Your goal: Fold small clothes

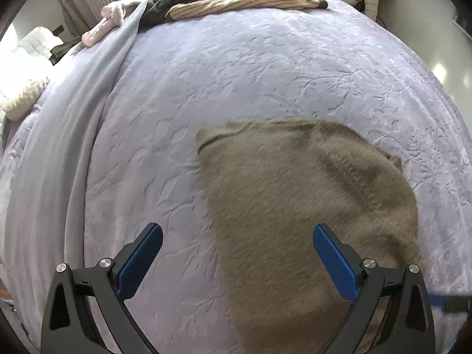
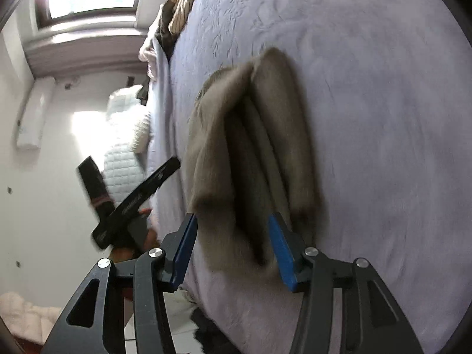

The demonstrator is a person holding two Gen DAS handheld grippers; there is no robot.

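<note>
Garment: fuzzy taupe knit garment (image 1: 295, 206) lies folded in layers on the lilac embossed bedspread (image 1: 236, 73), near the bed's close edge, apparently laid flat there so each fold stays in place.
Left tool: black frame with blue pads (image 1: 237, 253), spread wide and hanging above the garment's left edge; it grips nothing.
Right tool: blue-padded (image 2: 233, 242), about half open; the stacked folds sit between the pads, though motion blur hides whether either pad touches the cloth. It looks released, not clamped.
Waiting pile: striped beige and dark clothes (image 1: 236, 0) heaped at the far side of the bed, likely next in line.
Stage: fold seemingly just set down.
</note>
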